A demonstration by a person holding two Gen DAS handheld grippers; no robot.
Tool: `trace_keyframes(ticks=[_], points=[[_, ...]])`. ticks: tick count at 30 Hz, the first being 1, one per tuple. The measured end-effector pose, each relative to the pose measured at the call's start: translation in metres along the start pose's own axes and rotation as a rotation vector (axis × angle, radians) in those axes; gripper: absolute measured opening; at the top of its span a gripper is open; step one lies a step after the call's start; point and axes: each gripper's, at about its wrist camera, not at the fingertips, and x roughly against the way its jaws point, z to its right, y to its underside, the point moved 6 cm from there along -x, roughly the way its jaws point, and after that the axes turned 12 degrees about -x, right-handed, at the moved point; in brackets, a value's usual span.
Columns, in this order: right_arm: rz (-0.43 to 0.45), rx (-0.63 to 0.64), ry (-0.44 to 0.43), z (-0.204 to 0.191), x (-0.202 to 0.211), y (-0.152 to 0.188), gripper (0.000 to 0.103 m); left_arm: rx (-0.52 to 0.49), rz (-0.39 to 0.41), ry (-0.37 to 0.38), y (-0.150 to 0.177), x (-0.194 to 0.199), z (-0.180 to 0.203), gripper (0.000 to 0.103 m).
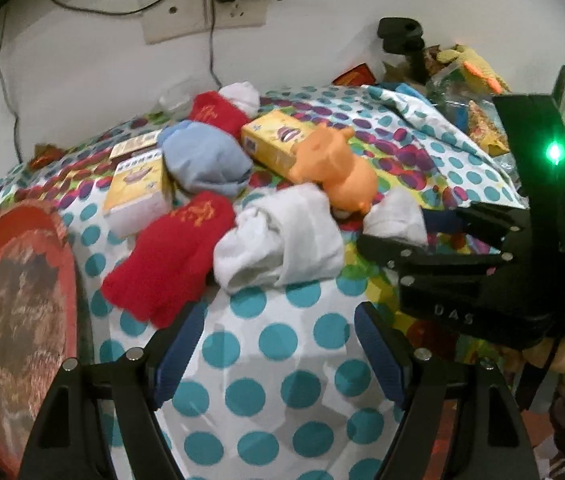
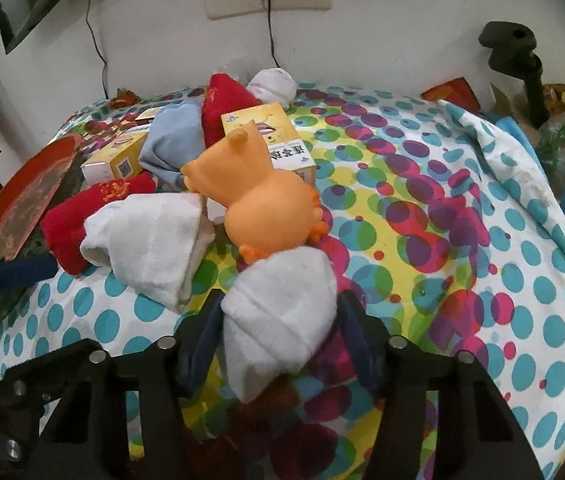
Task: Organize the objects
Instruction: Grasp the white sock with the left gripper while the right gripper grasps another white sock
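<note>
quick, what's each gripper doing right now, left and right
Left gripper: open, holding nothing, above the tablecloth.
Right gripper: jaws shut on a white sock.

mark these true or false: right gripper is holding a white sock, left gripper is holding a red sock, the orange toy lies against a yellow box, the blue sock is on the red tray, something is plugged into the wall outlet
1. The right gripper is holding a white sock. True.
2. The left gripper is holding a red sock. False: its jaws are open and empty, and the red sock lies on the cloth ahead of it.
3. The orange toy lies against a yellow box. True.
4. The blue sock is on the red tray. False: it lies among the boxes and socks, apart from the tray.
5. Something is plugged into the wall outlet. True.
</note>
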Motion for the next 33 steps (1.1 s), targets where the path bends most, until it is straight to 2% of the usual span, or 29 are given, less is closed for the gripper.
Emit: trace_keyframes(ticks=[3, 8, 20, 33], points=[[0.015, 0.003, -0.024, 0.000, 0.000, -0.001, 0.046, -0.039, -0.005, -0.006, -0.008, -0.004, 0.001, 0.080], [0.033, -0.007, -0.041, 0.006, 0.001, -0.002, 0.044, -0.083, -0.031, -0.030, -0.019, -0.017, 0.005, 0.080], [0.054, -0.046, 0.004, 0.036, 0.002, -0.013, 0.044, -0.124, -0.058, -0.070, -0.037, -0.039, 0.005, 0.080], [0.067, -0.078, 0.021, 0.046, 0.000, -0.019, 0.044, -0.101, -0.081, -0.070, -0.036, -0.054, 0.002, 0.080]])
